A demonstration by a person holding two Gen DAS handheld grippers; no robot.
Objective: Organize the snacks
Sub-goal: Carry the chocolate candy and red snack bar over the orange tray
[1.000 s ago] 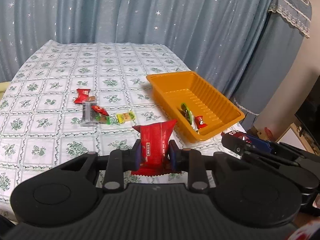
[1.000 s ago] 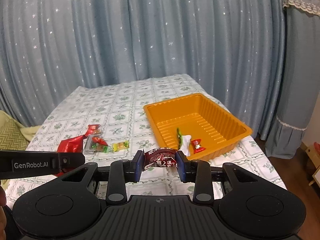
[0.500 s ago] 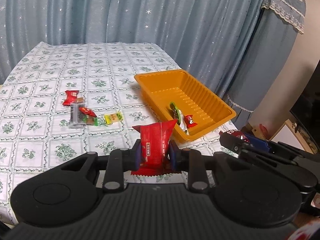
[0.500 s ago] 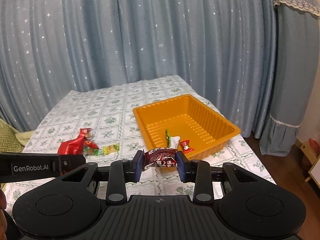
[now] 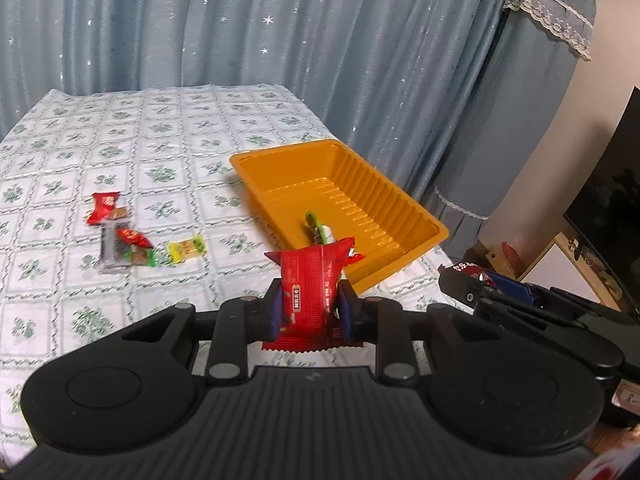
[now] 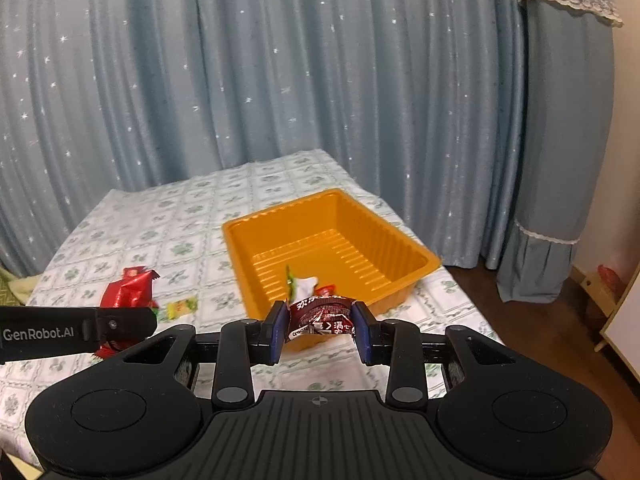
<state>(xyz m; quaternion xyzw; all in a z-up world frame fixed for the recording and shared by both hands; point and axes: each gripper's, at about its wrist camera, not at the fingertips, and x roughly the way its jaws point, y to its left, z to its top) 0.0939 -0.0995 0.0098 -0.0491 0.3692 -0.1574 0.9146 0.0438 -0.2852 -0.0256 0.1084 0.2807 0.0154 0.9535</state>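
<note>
My left gripper (image 5: 310, 307) is shut on a red snack packet (image 5: 309, 285), held above the table in front of the orange tray (image 5: 360, 184). My right gripper (image 6: 321, 328) is shut on a dark red snack packet (image 6: 322, 320), just short of the orange tray (image 6: 360, 216). The tray holds a green-and-white snack (image 5: 318, 229) and a small red candy (image 6: 325, 290). Several loose snacks lie on the tablecloth to the left: a red packet (image 5: 103, 207), a red-and-green one (image 5: 134, 242) and a yellow candy (image 5: 186, 247).
The table has a floral checked cloth (image 5: 120, 152) and blue starred curtains (image 6: 280, 80) behind it. The right gripper's body (image 5: 540, 312) shows at the left wrist view's right edge. A dark screen (image 5: 612, 216) and floor items stand to the right.
Both grippers have drawn back and risen a little from the table while still holding their packets. The tray and loose snacks look farther away.
</note>
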